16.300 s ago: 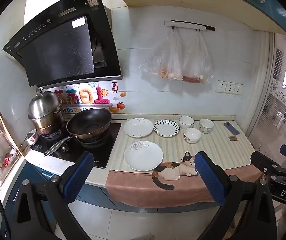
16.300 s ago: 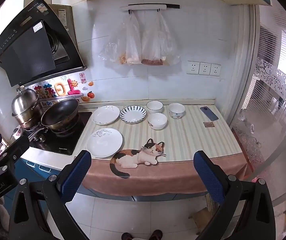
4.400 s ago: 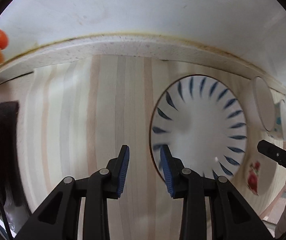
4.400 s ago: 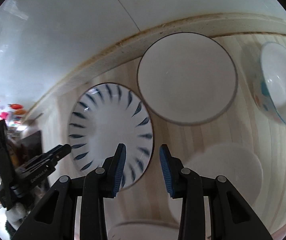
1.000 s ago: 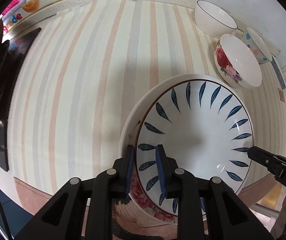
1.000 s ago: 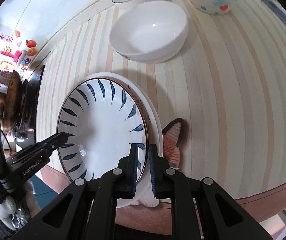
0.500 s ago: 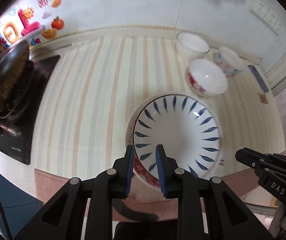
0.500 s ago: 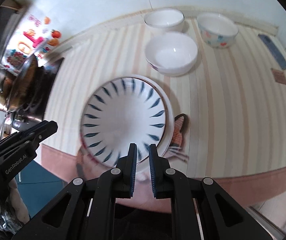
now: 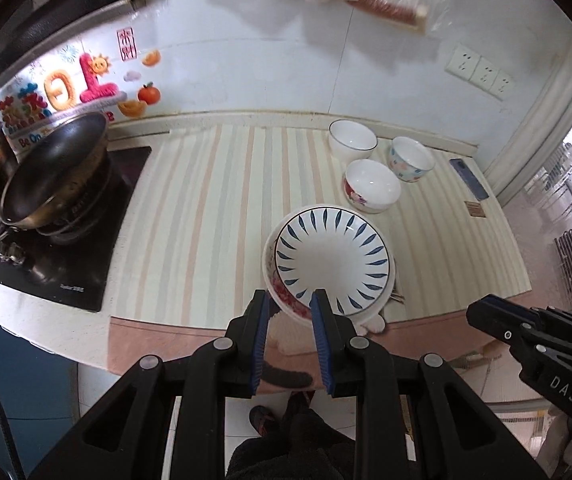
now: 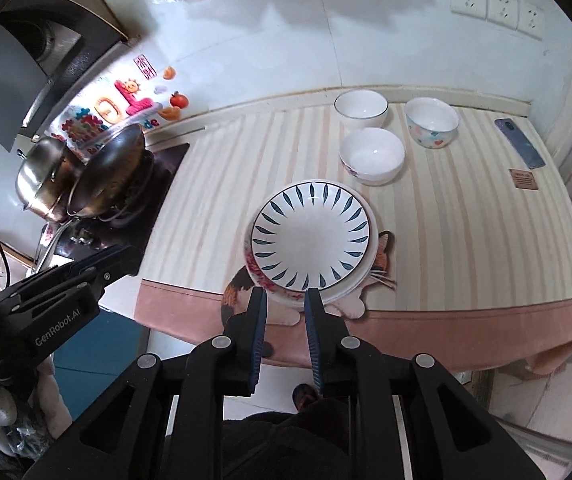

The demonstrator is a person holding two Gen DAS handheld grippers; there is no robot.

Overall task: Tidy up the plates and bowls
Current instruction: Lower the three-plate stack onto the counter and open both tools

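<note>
Both grippers, left (image 9: pixel 288 305) & right (image 10: pixel 284 300), pull back from the plate stack (image 10: pixel 312 240); we see jaws slightly parted, holding nothing.

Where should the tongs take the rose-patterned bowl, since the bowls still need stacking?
Grip the rose-patterned bowl by its near rim, one finger inside and one outside, coming from above on the counter-edge side. It stands upright and open; the plate stack lies just in front, so descend steeply over it.
</note>
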